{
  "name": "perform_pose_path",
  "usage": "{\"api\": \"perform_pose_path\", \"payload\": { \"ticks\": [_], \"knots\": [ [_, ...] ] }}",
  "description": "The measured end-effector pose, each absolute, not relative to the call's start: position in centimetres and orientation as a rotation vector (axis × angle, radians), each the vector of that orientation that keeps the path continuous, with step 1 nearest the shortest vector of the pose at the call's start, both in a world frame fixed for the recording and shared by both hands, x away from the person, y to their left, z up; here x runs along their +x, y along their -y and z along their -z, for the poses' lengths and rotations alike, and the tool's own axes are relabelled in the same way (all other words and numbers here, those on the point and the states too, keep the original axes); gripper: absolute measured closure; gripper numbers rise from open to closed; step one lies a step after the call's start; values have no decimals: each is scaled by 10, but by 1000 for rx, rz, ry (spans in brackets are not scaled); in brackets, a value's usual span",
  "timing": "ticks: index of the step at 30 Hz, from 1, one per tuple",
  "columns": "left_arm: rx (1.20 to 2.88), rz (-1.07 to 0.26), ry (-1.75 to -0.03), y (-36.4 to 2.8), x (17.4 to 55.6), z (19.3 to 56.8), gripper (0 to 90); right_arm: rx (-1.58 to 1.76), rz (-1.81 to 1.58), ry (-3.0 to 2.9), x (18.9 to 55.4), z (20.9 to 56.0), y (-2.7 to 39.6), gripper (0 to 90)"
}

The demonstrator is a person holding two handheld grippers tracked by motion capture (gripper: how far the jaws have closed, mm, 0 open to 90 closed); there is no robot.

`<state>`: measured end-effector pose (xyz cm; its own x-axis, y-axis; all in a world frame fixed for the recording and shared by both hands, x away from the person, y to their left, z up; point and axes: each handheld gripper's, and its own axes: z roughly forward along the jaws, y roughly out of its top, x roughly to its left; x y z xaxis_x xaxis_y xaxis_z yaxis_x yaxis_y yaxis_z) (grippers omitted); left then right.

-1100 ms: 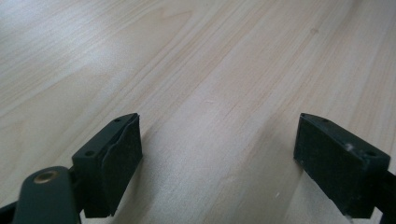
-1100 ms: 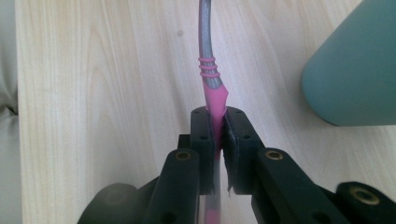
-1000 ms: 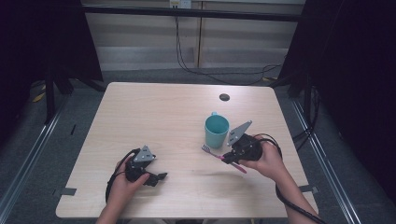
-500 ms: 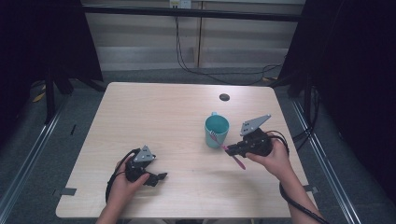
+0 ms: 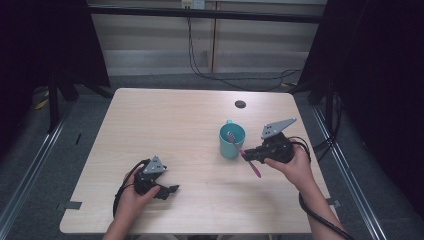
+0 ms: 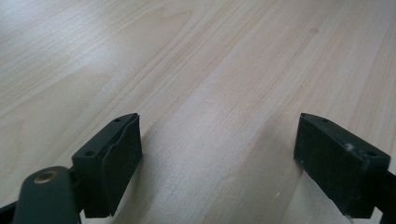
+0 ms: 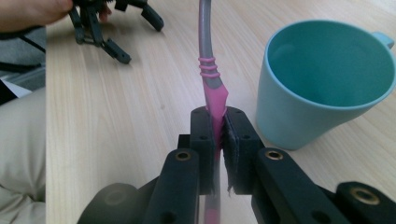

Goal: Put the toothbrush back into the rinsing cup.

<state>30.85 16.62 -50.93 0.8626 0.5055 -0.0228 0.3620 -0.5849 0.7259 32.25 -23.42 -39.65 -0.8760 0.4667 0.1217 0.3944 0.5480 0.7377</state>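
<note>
Pale wood-grain surface (image 5: pixel 190 125) with rounded corners, standing on grey carpeted floor (image 5: pixel 70 135). Small dark round spot (image 5: pixel 240 104) near the far edge, right of centre. Teal mug (image 5: pixel 232 141) upright on the right half, handle toward the far side. Left gripper (image 5: pixel 167 190) resting low at the near left, well apart from the mug.

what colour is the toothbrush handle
Pink where it is gripped, grey further up with pink rings; the toothbrush shows best in the right gripper view.
</note>
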Motion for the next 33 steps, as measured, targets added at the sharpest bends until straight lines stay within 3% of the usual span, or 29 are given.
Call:
{"api": "perform_pose_path", "payload": {
  "ticks": [33],
  "knots": [
    [2256, -241, -625, -166, 308, 509, 150, 928, -1367, -2482, 328, 370, 251, 831]
  ]
}}
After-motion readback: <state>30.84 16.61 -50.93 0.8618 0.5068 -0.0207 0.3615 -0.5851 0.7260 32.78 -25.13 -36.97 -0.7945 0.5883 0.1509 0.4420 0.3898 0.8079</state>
